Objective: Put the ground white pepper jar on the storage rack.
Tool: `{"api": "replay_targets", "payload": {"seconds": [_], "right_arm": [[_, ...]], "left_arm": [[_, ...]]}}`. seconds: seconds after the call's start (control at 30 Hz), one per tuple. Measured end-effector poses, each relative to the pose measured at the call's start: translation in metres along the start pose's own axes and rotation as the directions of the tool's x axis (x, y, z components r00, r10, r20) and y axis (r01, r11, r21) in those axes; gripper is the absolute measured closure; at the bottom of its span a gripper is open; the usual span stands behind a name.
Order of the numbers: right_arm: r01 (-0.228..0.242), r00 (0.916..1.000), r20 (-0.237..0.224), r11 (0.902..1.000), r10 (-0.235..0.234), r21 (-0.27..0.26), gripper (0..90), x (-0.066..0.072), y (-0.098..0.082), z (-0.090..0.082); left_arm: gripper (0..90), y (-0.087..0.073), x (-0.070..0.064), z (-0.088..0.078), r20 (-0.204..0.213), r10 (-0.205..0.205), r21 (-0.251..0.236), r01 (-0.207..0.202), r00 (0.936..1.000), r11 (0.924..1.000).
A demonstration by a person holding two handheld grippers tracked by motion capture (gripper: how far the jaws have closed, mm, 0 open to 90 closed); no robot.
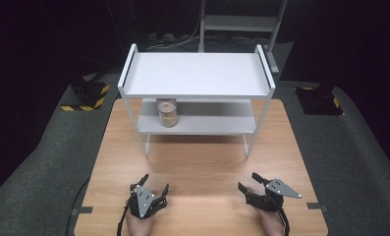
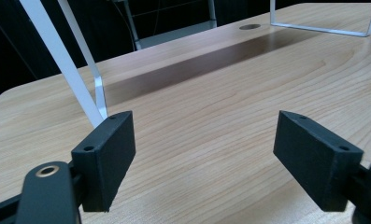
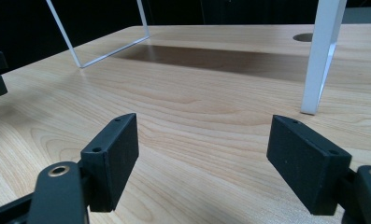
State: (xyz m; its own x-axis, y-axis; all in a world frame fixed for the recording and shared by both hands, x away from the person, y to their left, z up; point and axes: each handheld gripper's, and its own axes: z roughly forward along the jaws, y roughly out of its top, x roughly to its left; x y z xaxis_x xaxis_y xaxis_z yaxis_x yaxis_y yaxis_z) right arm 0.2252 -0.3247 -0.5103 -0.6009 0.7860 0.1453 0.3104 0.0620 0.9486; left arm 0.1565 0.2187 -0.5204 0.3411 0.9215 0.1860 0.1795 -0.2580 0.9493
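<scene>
A white two-tier shelf rack (image 1: 197,73) stands at the back of the wooden table (image 1: 202,162). On its lower shelf, at the left, sits a clear jar (image 1: 167,112) with tan contents. My left gripper (image 1: 155,182) rests low near the table's front edge, left of centre, open with nothing between its jaws. My right gripper (image 1: 248,181) sits at the front right, also open and empty. In the left gripper view the left gripper (image 2: 204,149) points over bare wood toward a rack leg (image 2: 61,60). The right gripper (image 3: 202,149) faces another rack leg (image 3: 321,56).
Dark grey floor surrounds the table. Black blocks with yellow-black striped edges (image 1: 87,93) lie at the back left and back right (image 1: 318,101). A second white frame (image 1: 241,22) stands behind the rack. A cable hole (image 2: 249,27) marks the tabletop.
</scene>
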Motion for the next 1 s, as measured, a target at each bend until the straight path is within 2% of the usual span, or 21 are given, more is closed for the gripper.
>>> {"api": "replay_targets", "payload": {"seconds": [1.0], "right_arm": [[0.001,1.0000,0.000,1.0000,-0.001,0.000,24.1,0.0000,0.0000,0.0002]], "left_arm": [[21.0,0.0009,-0.0007,0.0004,-0.004,0.002,0.006,-0.002,1.0000,1.0000]]}}
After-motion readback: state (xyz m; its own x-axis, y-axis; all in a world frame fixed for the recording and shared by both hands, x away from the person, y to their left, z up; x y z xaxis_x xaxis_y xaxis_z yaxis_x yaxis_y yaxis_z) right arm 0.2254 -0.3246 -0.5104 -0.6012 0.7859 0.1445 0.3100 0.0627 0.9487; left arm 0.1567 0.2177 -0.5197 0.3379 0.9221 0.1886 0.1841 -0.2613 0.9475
